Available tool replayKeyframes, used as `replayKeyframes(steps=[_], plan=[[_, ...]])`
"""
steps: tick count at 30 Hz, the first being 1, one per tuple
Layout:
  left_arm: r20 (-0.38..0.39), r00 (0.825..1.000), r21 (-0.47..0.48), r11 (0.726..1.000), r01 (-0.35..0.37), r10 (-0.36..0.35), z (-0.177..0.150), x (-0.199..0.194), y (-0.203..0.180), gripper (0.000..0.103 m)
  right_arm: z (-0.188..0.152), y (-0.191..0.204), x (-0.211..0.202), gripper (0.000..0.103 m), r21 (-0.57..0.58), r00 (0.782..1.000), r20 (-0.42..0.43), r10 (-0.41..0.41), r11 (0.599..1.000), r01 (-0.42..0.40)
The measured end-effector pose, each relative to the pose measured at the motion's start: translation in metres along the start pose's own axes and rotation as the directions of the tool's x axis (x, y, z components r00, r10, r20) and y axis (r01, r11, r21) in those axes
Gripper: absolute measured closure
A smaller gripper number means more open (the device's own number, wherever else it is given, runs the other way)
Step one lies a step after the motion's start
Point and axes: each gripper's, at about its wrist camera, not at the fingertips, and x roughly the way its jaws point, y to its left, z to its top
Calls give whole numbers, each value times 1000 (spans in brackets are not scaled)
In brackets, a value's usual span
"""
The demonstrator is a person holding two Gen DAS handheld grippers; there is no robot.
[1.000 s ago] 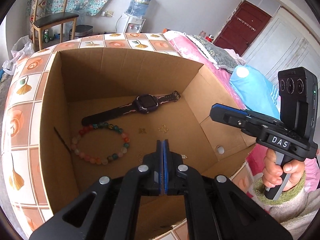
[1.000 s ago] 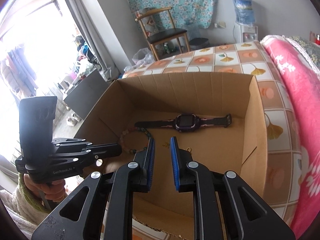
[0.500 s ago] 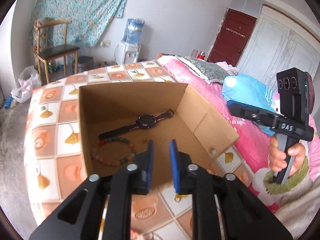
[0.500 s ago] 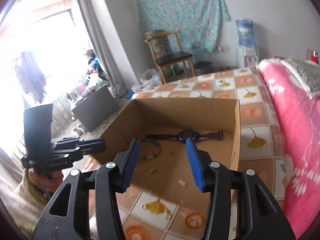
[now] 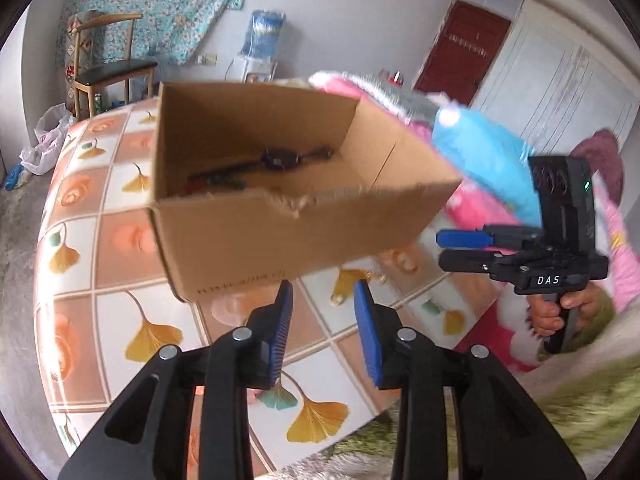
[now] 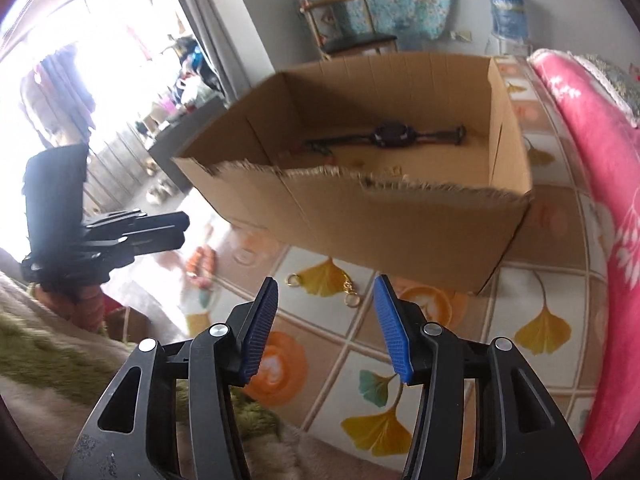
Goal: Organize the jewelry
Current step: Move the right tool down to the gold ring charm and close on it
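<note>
I hold both the left tongs (image 5: pixel 323 300) and right tongs (image 6: pixel 325 298) apart and empty before the cardboard box (image 6: pixel 400 224), where the watch (image 6: pixel 390 134) lies on its floor.

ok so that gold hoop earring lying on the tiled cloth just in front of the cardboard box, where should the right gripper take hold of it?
Come straight down with the right gripper, jaws open as now. The gold hoop earring lies flat on the tiled cloth, close to the cardboard box wall, so a sideways approach looks blocked. Pinch across the round ring at its near end; the chain part looks too thin to hold.
</note>
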Motion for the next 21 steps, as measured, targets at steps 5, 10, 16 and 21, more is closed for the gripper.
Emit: replayKeyframes(steps=[5, 10, 16, 21], plan=[[-41, 999, 49, 999, -3, 6, -9, 35, -11, 72, -4, 5, 29, 58, -17, 998, -26, -65, 998, 64], [-61, 998, 40, 999, 8, -5, -15, 57, -18, 72, -14, 3, 43, 62, -30, 994, -46, -97, 995, 96], [-46, 998, 120, 992, -37, 42, -13, 79, -31, 72, -17, -6, 52, 68, 0, 993, -53, -103, 995, 103], [-65, 994, 165, 983, -76, 88, -10, 96, -37, 72, -16, -10, 55, 71, 8, 994, -37, -106, 994, 106]])
